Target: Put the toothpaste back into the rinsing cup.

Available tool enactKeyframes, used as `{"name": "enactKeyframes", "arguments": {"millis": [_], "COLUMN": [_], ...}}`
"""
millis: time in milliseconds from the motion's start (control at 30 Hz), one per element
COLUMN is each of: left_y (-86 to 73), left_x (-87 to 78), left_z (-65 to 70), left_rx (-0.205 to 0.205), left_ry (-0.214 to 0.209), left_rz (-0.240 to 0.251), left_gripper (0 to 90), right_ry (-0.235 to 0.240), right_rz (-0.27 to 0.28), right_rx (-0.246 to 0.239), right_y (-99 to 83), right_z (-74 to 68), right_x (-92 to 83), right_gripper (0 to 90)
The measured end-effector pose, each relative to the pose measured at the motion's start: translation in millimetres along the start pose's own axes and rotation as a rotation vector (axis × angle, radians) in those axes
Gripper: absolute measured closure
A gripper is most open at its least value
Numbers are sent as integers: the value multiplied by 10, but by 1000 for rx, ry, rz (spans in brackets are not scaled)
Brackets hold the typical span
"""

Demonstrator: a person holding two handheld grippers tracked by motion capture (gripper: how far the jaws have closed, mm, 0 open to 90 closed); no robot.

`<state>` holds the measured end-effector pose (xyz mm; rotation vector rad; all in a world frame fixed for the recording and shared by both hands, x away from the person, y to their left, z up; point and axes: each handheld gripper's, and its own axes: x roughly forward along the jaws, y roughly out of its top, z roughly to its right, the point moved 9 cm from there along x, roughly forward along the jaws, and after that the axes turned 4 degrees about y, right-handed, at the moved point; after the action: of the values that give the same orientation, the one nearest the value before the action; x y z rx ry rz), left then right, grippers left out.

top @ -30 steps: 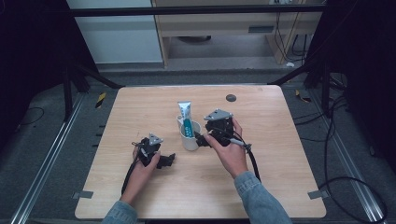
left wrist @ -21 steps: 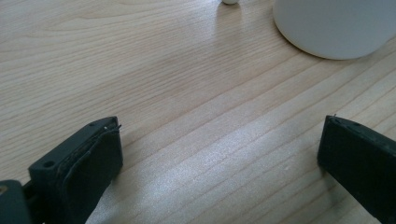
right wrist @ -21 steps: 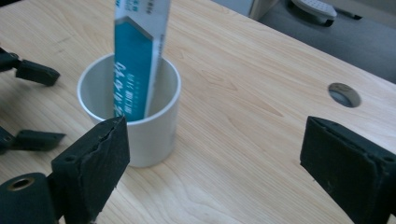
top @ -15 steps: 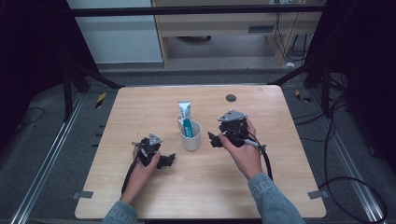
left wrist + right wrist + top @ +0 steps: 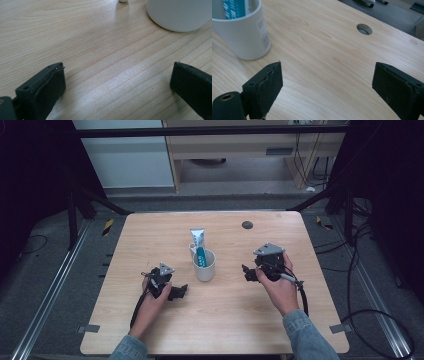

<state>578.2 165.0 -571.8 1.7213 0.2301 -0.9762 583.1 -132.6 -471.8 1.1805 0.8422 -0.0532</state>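
High view, cup [image 5: 204, 265]: white, upright near the middle of the table [image 5: 150, 235], a tube [image 5: 198, 242] standing in it.
High view, left hand-held gripper [image 5: 176, 292]: low on the table, left of the cup, apart from it.
High view, right hand-held gripper [image 5: 248, 272]: right of the cup, clear of it.
Left gripper view: jaws spread wide over bare wood; cup [image 5: 178, 15] at top right, untouched.
Right gripper view: jaws spread, nothing between; cup [image 5: 244, 37] with tube [image 5: 235, 8] at upper left; hole [image 5: 364, 29] beyond.
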Motion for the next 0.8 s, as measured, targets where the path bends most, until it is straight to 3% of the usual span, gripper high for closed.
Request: {"name": "enactKeyframes", "arguments": {"millis": [533,800], "left_y": [0,-1], "left_x": [0,0], "left_z": [0,4], "left_rx": [0,-2], "left_ry": [0,1], "left_rz": [0,-1], "left_gripper": [0,0], "right_ry": [-27,-11], "right_rz": [-58,-99], "right_rx": [68,99], "right_y": [-521,-803], "right_z": [324,367], "right_x": [8,107], "right_gripper": [89,95]}}
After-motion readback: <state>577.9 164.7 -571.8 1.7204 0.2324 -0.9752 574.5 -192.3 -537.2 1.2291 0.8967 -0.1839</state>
